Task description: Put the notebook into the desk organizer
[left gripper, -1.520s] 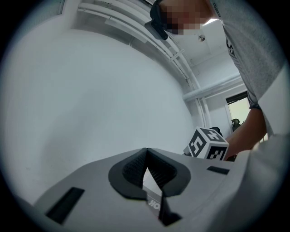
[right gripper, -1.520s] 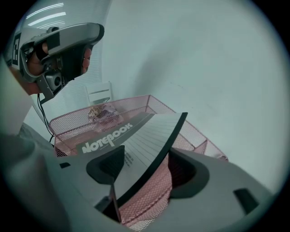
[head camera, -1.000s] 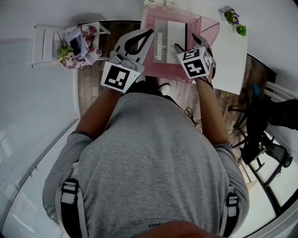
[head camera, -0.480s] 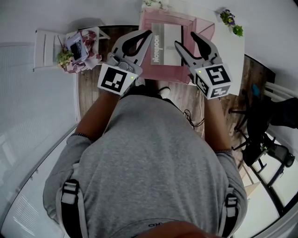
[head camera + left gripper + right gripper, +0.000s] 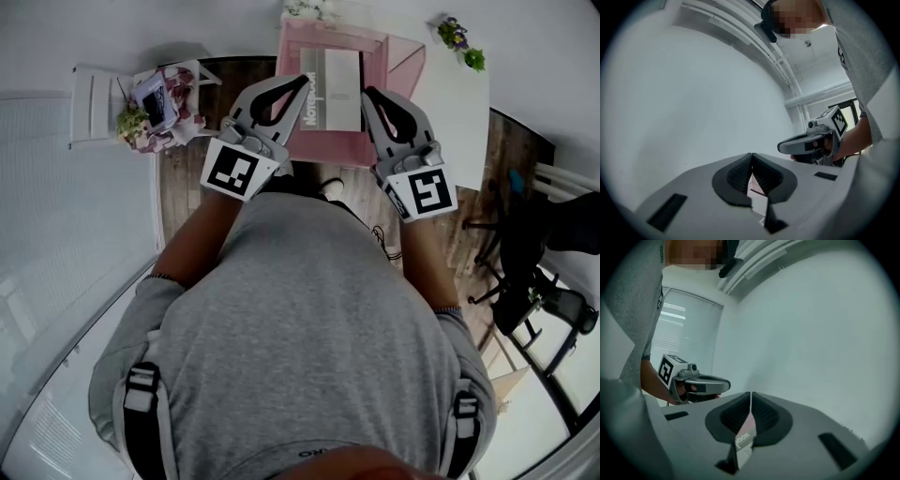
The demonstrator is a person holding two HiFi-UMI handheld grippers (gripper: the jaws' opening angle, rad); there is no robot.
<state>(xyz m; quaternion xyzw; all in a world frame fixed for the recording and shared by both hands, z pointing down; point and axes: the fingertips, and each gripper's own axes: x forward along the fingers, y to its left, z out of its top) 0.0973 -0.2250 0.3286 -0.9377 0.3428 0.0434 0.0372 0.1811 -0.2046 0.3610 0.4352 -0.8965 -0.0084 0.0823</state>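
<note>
The grey-and-white notebook (image 5: pixel 330 89) lies inside the pink desk organizer (image 5: pixel 398 52) on the white table, at the top of the head view. Both grippers hover just in front of the organizer, one at each side of the notebook and not touching it. My left gripper (image 5: pixel 302 82) is shut with nothing in it, its tips meeting (image 5: pixel 751 154). My right gripper (image 5: pixel 367 94) is closing, its tips together (image 5: pixel 750 393) and nothing between them. Part of the notebook's printed cover (image 5: pixel 744 440) shows through the gap behind the right jaws.
A white rack (image 5: pixel 94 94) with small plants and trinkets stands at the left. The white table (image 5: pixel 459 112) carries a small flower pot (image 5: pixel 459 37) at its far corner. A black chair (image 5: pixel 544 253) stands at the right over the wooden floor.
The right gripper has drawn back from the notebook and gone from wide open to closed. The left gripper stays shut, nearly in place. The notebook rests in the organizer.
</note>
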